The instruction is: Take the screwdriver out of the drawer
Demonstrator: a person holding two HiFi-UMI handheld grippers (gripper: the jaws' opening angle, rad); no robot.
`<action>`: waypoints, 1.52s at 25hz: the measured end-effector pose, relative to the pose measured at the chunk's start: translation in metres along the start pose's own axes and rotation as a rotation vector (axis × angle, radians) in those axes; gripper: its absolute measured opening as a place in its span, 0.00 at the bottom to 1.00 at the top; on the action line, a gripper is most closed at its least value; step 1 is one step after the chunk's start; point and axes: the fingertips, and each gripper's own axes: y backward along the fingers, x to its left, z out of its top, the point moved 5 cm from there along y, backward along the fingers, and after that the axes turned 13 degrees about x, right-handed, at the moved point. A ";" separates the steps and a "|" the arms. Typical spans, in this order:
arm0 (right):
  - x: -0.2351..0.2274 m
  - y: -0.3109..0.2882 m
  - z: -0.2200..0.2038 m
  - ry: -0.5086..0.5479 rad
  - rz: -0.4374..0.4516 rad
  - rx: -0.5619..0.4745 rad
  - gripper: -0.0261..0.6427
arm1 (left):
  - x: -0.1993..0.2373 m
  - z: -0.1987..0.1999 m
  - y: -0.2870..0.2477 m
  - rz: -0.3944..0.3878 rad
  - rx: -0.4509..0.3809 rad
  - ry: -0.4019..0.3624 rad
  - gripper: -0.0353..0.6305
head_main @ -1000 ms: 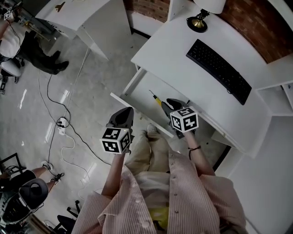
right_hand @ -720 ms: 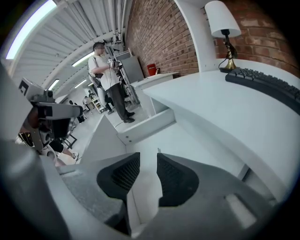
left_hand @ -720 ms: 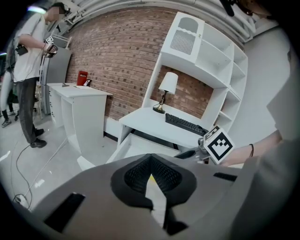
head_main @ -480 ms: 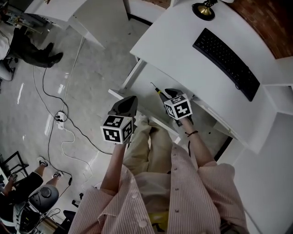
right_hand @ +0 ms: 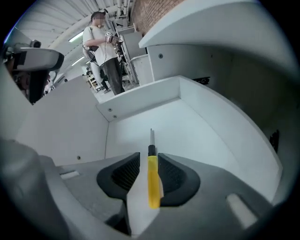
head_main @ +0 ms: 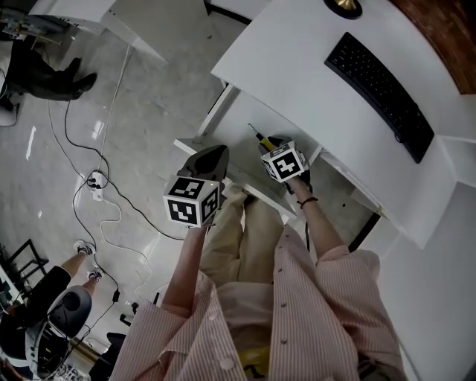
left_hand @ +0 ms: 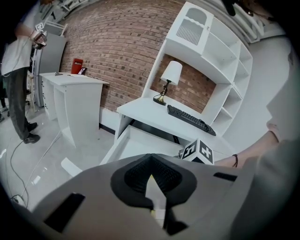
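Note:
The screwdriver, with a yellow handle and a thin metal shaft, lies in the open white drawer under the desk. In the right gripper view its handle sits between the jaws and its shaft points away toward the drawer's far corner. My right gripper is open: the handle rests against the right pad and a narrow gap shows on the left. In the head view the right gripper reaches into the drawer. My left gripper hovers at the drawer's front edge, its jaws together and empty.
A black keyboard and a lamp base stand on the white desk above the drawer. Cables and a power strip lie on the floor to the left. A person stands at the far left.
The right gripper has moved forward into the drawer until its jaws straddle the screwdriver handle. The left gripper has stayed by the drawer's front edge.

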 end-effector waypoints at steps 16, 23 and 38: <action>-0.004 -0.039 0.010 0.036 -0.078 0.076 0.18 | 0.010 -0.006 -0.014 -0.013 0.033 0.037 0.05; -0.004 -0.038 0.010 0.081 -0.096 0.104 0.16 | 0.010 -0.008 -0.014 -0.017 0.037 0.043 0.05; 0.010 -0.008 0.013 0.124 -0.103 0.040 0.16 | 0.007 -0.008 -0.002 -0.027 0.016 0.035 0.05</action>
